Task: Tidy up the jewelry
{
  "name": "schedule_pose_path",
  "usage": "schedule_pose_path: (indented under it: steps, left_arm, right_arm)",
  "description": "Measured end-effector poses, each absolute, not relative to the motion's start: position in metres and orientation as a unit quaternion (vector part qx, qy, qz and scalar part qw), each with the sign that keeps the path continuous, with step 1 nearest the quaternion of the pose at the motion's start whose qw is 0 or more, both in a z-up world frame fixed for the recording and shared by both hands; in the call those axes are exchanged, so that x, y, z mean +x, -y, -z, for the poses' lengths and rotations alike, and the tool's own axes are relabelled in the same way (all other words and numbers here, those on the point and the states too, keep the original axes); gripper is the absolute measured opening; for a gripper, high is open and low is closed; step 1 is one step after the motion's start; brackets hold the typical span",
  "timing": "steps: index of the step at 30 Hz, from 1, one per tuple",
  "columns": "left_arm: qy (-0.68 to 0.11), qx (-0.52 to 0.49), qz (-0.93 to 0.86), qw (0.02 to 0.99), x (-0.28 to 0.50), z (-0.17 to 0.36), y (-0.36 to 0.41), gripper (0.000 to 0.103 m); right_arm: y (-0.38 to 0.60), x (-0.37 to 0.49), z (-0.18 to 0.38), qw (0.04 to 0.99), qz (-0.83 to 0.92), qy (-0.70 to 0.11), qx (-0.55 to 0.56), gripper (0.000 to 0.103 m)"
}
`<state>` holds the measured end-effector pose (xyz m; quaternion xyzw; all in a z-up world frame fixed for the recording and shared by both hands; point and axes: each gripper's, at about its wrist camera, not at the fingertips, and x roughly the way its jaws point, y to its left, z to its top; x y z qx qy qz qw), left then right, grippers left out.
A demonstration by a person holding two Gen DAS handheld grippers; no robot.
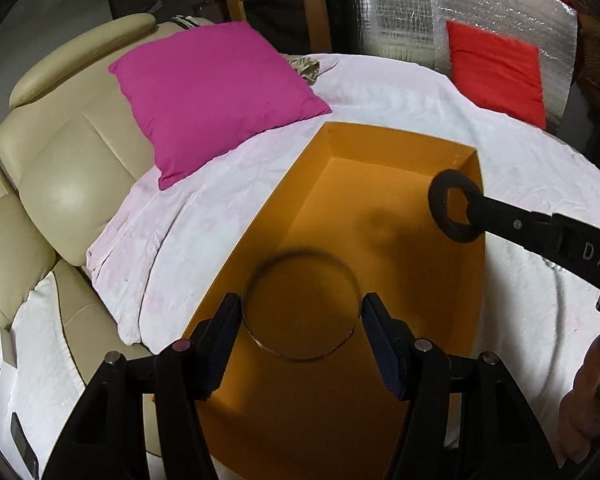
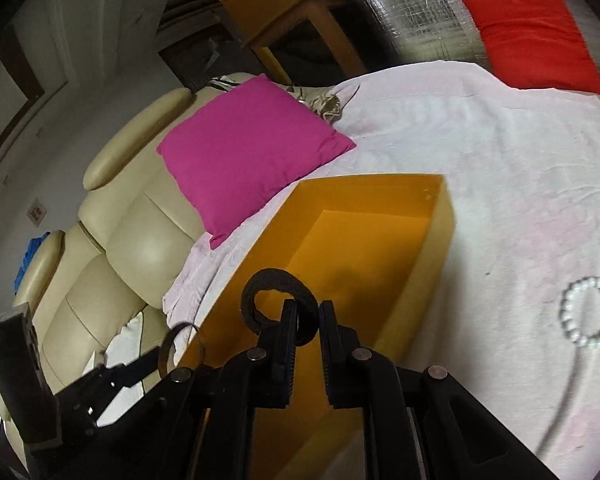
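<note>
Box [image 1: 380, 184]: orange inside and out, plain. Bangle [image 1: 300, 308]: thin, dark metallic. Fabric ring [image 2: 274, 302]: black, fuzzy surface. Bead bracelet [image 2: 590, 310]: white, pearl-like. Sheet [image 1: 400, 92]: pale pink, faint mottled pattern. Cushion [image 1: 216, 96]: magenta, plain. Second cushion [image 1: 496, 72]: red, plain. Sofa [image 1: 72, 160]: cream leather. Wall covering [image 1: 412, 4]: silver foil, grid pattern. Both grippers: black.

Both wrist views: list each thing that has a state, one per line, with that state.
Orange box: open, nothing on its floor.
Thin bangle: spanning the left gripper's fingers, over the box.
Black ring: hanging in the right gripper, over the box.
Pearl bracelet: lying on the white sheet, outside the box.
</note>
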<state>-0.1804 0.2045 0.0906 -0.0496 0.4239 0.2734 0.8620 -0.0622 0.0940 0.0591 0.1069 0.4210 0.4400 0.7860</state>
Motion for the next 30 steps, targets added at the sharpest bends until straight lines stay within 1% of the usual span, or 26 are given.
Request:
schedule_pose_path:
  steps: [1, 2, 3, 4, 5, 9, 15, 23, 30]
  left_arm:
    - [-0.426, -0.047, -0.275, 0.861, -0.179, -0.09, -0.204, 0.066]
    - [-0.427, -0.044, -0.275, 0.86, -0.178, -0.09, -0.202, 0.068]
    - [-0.427, -0.041, -0.274, 0.861, -0.178, -0.091, -0.2, 0.068]
    - [-0.425, -0.034, -0.271, 0.863, -0.177, -0.092, -0.196, 0.069]
    - [-0.424, -0.029, -0.27, 0.864, -0.174, -0.092, -0.194, 0.069]
    - [-0.419, -0.014, -0.259, 0.87, -0.17, -0.097, -0.176, 0.069]
    - [-0.416, 0.008, -0.235, 0.879, -0.161, -0.1, -0.145, 0.069]
    - [-0.419, 0.027, -0.194, 0.887, -0.152, -0.1, -0.099, 0.069]
    - [-0.417, 0.041, -0.134, 0.898, -0.135, -0.105, -0.049, 0.069]
  right_arm:
    - [-0.097, -0.064, -0.061, 0.787, -0.438, -0.423, 0.104, 0.026]
    - [-0.095, -0.062, -0.06, 0.788, -0.433, -0.425, 0.103, 0.042]
    - [-0.091, -0.06, -0.061, 0.789, -0.431, -0.425, 0.111, 0.051]
    - [-0.088, -0.059, -0.063, 0.79, -0.429, -0.421, 0.123, 0.066]
    - [-0.083, -0.058, -0.066, 0.791, -0.428, -0.415, 0.136, 0.067]
    - [-0.053, -0.048, -0.078, 0.809, -0.405, -0.394, 0.163, 0.067]
    - [-0.002, -0.029, -0.083, 0.819, -0.362, -0.401, 0.195, 0.067]
    - [0.081, -0.006, -0.076, 0.822, -0.298, -0.423, 0.238, 0.067]
    - [0.179, 0.004, -0.057, 0.817, -0.241, -0.429, 0.302, 0.067]
